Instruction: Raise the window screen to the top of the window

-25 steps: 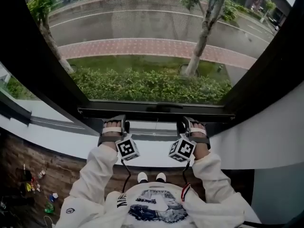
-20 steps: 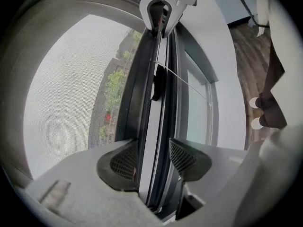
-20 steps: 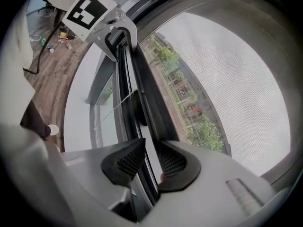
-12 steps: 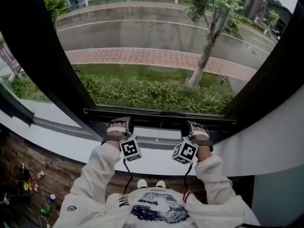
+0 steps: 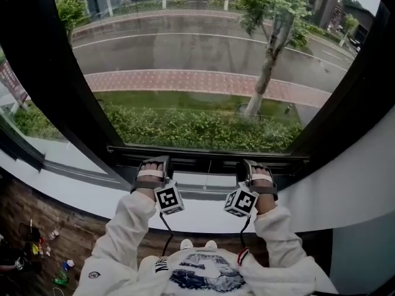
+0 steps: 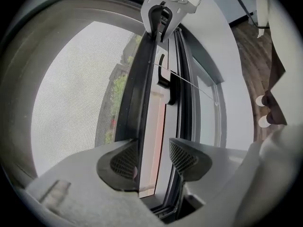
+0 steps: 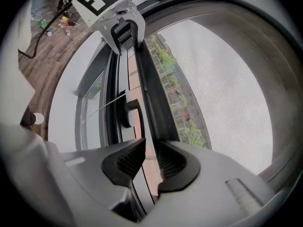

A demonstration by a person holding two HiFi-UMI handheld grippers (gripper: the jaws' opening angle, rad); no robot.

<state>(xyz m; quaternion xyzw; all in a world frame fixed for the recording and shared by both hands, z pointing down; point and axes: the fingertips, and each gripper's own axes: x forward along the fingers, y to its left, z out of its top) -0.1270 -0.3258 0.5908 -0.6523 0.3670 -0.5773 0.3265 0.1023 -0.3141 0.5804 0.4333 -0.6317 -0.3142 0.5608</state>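
the window screen [image 5: 197, 60] covers the pane, and its dark bottom bar [image 5: 207, 153] sits just above the window sill [image 5: 203, 182], with a thin strip of open air showing above the sill. both claws reach over the sill to that bar. the left claw [image 5: 153, 160] is released: its jaws stand apart around the bar, and only the screen-side pad [image 6: 124, 162] touches it. the right claw [image 5: 249, 163] has just been closing and now pinches the bar's edge between its pads [image 7: 129, 161].
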